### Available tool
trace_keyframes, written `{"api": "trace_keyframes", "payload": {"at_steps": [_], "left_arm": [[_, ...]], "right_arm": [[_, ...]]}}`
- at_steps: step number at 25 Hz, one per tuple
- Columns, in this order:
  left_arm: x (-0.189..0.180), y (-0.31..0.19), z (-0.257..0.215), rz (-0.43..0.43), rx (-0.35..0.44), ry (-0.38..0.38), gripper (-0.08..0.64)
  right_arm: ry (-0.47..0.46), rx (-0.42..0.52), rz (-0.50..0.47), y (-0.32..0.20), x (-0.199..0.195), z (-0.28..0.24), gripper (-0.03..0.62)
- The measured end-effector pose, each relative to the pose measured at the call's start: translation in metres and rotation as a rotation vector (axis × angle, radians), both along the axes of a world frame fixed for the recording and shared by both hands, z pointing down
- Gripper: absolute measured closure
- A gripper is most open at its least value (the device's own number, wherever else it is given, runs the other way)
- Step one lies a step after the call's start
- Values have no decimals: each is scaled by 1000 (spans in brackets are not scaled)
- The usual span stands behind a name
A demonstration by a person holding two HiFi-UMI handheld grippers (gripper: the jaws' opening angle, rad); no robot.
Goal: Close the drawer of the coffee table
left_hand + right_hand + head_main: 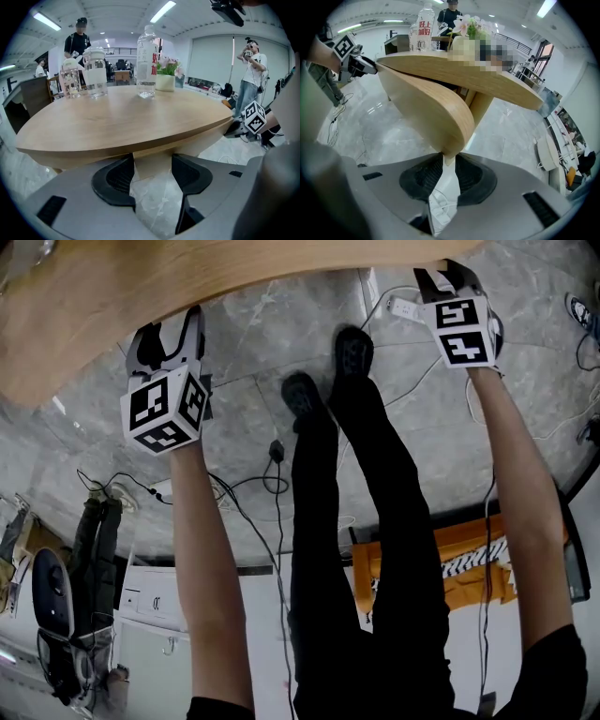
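Drawer (436, 108) juts from under coffee table top (506, 82) toward 11 o'clock in R gripper view, so not shut yet; R gripper (447, 165) jaws narrow, pinching its tip, L gripper (152, 165) jaws wide, apparently clamping drawer wood; push-in remains.

"Is any print showing on the table?"

"A clear plastic water bottle (146, 61) is carrying a white label (423, 28) with red Chinese characters running down it. I am not managing to read them at this size."
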State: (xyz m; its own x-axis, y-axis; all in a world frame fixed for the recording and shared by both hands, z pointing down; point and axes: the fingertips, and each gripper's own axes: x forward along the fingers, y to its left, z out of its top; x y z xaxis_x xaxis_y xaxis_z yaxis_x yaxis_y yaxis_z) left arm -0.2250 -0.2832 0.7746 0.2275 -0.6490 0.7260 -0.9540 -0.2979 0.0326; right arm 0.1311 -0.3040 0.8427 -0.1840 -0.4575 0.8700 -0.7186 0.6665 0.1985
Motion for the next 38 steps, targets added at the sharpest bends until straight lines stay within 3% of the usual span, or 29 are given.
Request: {"api": "trace_keyframes", "payload": {"at_steps": [3,7,11,16,20,27,32,38], "left_arm": [[0,-2,1,-18,-5,1,302],[4,5,3,-85,-15,60,275],[9,30,-14,-60,-22,60,268],[15,77,-69,-27,-30,96,268],[22,111,-142,30,-10,135,262],[27,157,-295,33,122,242,262],[40,200,-410,24,217,326,262],[62,235,-498,43,333,362,283]], "right_arm": [[9,4,7,-3,0,-1,511],[23,24,49,-2,3,-6,511],[36,23,75,10,2,-24,497],[59,-14,63,55,5,-66,486],[31,-34,90,96,-1,-130,486],[-103,55,150,151,-40,-292,486],[-226,146,160,192,-63,-417,486],[-370,287,140,217,-80,-534,486]]}}
